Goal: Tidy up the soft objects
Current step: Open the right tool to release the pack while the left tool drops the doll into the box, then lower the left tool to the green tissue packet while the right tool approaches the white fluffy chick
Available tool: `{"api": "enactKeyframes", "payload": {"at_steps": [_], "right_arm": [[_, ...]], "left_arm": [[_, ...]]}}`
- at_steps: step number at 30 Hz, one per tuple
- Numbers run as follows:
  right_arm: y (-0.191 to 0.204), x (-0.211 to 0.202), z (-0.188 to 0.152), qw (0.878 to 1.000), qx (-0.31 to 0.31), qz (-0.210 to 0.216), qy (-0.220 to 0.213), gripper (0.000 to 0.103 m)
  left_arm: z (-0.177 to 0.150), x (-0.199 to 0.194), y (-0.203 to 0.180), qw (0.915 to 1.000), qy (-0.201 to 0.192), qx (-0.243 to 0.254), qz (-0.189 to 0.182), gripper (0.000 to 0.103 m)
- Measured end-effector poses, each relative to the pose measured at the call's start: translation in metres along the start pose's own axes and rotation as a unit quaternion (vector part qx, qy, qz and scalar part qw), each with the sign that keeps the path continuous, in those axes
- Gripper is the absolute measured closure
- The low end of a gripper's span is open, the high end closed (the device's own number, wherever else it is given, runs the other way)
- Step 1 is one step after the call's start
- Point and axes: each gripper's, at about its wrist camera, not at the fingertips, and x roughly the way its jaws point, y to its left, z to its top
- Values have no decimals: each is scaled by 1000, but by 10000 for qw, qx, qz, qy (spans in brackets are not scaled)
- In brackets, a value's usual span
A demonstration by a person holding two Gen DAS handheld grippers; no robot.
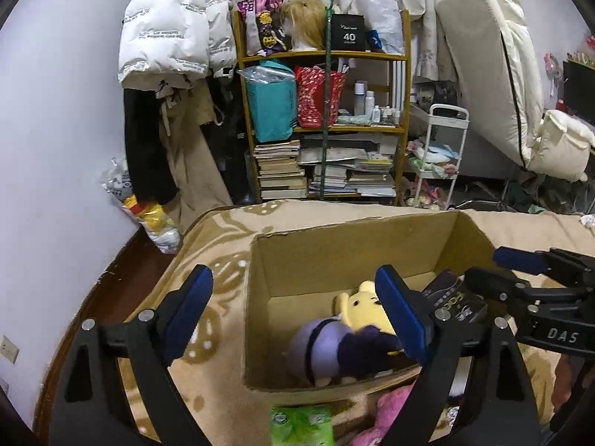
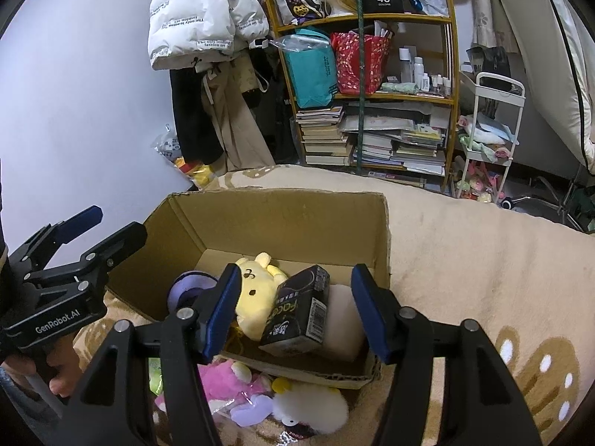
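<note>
Blue-padded fingers of the right gripper [image 2: 293, 308] are being held apart over the near edge of the cardboard box [image 2: 282, 212], with nothing clamped between them; a black tissue pack [image 2: 297, 312] is lying in the box just beyond the pads, untouched. Jaws of the left gripper [image 1: 293, 316] are likewise being kept wide, hovering over the box's left wall, and nothing is being gripped there either.

Inside the box, a yellow plush [image 2: 256, 290] and a purple plush [image 1: 319, 349] are already being stored, side by side, with the tissue pack leaning against the yellow one. Judging from this, part of the sorting is being counted as done.

Outside the box, on the beige blanket [image 2: 465, 245] against its near wall, a pink plush [image 2: 219, 379], a white plush [image 2: 316, 405] and a green packet [image 1: 301, 427] are still waiting to be collected, so further pick-ups are probably being called for.
</note>
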Motion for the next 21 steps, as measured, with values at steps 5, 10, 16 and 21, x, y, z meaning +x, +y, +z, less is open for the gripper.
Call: {"api": "enactKeyframes", "payload": {"at_steps": [5, 10, 16, 21], "right_arm": [[3, -6, -2, 10000, -37, -37, -52, 26], [9, -21, -6, 9997, -111, -158, -175, 13], [13, -42, -12, 9995, -1, -217, -213, 6], [18, -58, -17, 9994, 31, -247, -243, 5]], "left_arm": [[-1, -11, 6, 9999, 78, 18, 131, 15], [-5, -32, 12, 9997, 118, 25, 204, 15], [-15, -53, 19, 9994, 256, 2, 250, 15], [-23, -72, 24, 9989, 337, -33, 328, 15]]}}
